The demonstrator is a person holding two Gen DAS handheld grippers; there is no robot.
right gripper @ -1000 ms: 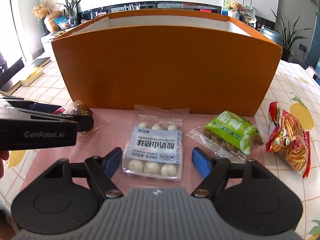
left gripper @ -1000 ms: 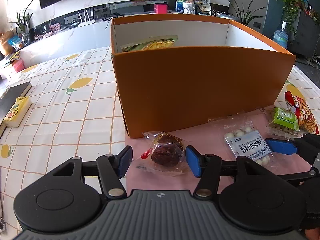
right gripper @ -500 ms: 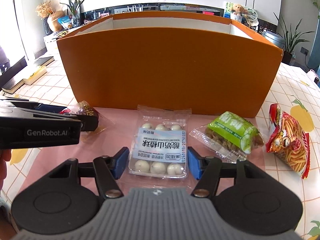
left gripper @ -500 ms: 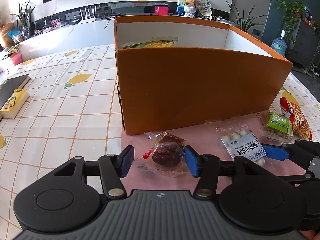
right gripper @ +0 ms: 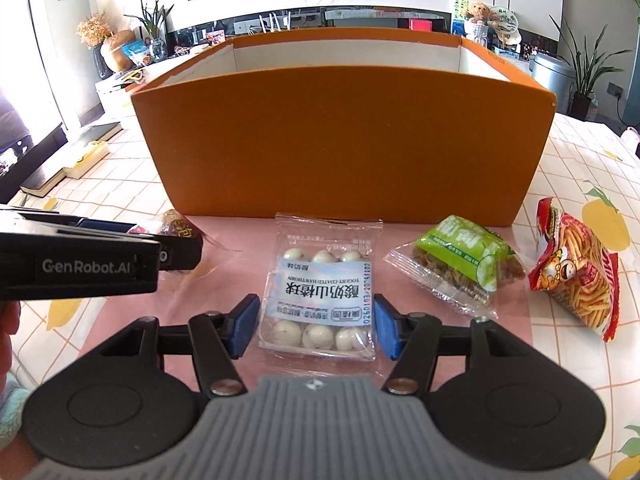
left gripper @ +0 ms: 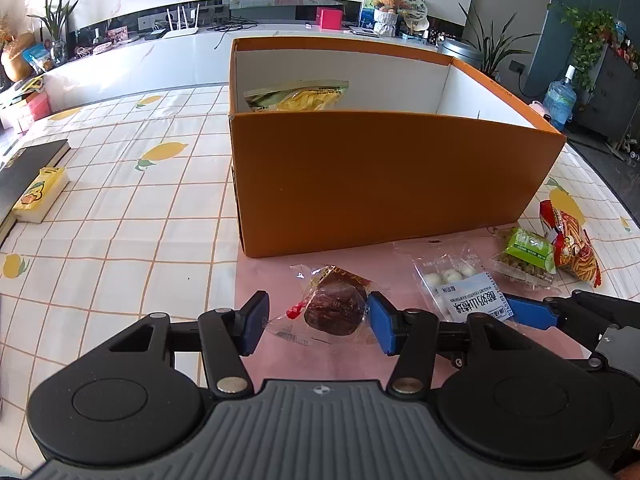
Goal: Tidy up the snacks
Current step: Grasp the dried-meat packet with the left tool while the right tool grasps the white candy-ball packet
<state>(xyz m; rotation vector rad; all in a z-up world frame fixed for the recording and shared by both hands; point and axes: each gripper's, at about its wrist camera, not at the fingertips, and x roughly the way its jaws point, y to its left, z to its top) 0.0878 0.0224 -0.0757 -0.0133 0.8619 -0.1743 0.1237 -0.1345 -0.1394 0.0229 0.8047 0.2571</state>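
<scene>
Since the earlier frames, both my grippers have been closing. My left gripper (left gripper: 316,322) now brackets the dark wrapped cake (left gripper: 335,309): the right pad meets the wrapper edge and the left pad touches only the clear film, so I cannot confirm a firm clamp. My right gripper (right gripper: 314,326) brackets the yogurt hawthorn ball pack (right gripper: 322,298); both pads sit against its side edges, so it is clamped on the pack. Both packs lie on the pink mat (left gripper: 264,276), just in front of the orange box (left gripper: 380,176).

From the right wrist, the left gripper's body covers most of the cake. From the left wrist, only one blue finger of the right gripper shows, and it overlaps the pack's near end.

Only the left wrist view shows the yellow snack bag (left gripper: 298,96) inside the box. The green packet (right gripper: 466,258) and red stick-snack bag (right gripper: 576,270) appear clearly from the right wrist.
</scene>
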